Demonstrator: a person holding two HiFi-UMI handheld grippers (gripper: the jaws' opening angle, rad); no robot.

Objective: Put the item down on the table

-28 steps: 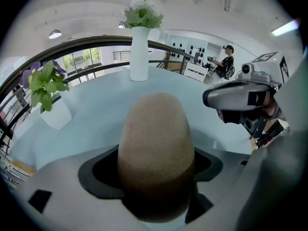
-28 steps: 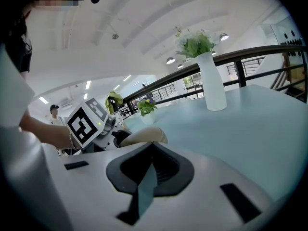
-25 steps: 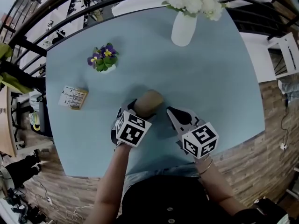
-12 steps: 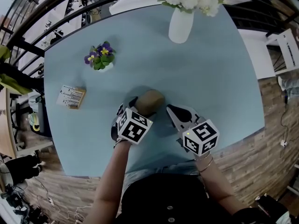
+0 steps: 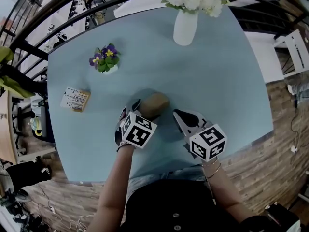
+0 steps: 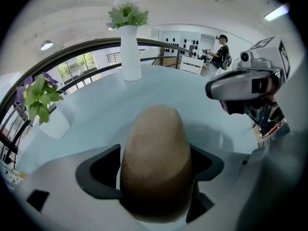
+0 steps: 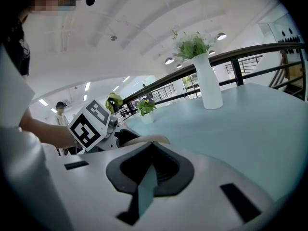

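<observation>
Brown and egg-shaped, the item (image 5: 154, 103) hangs low over the table (image 5: 227, 71) in the left tongs (image 5: 145, 111). The left gripper view shows the jaws clamping its sides. In the right gripper view the right tongs (image 7: 149, 170) are closed and empty. Better to lower it until it rests, then release slowly, because it may roll.

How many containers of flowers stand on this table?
2: a tall white vase near the far edge of the table, and a small white pot of purple flowers toward the far left. None appears hidden.

Matt, grainy item (image 6: 155, 158); smooth table (image 5: 222, 86)
</observation>
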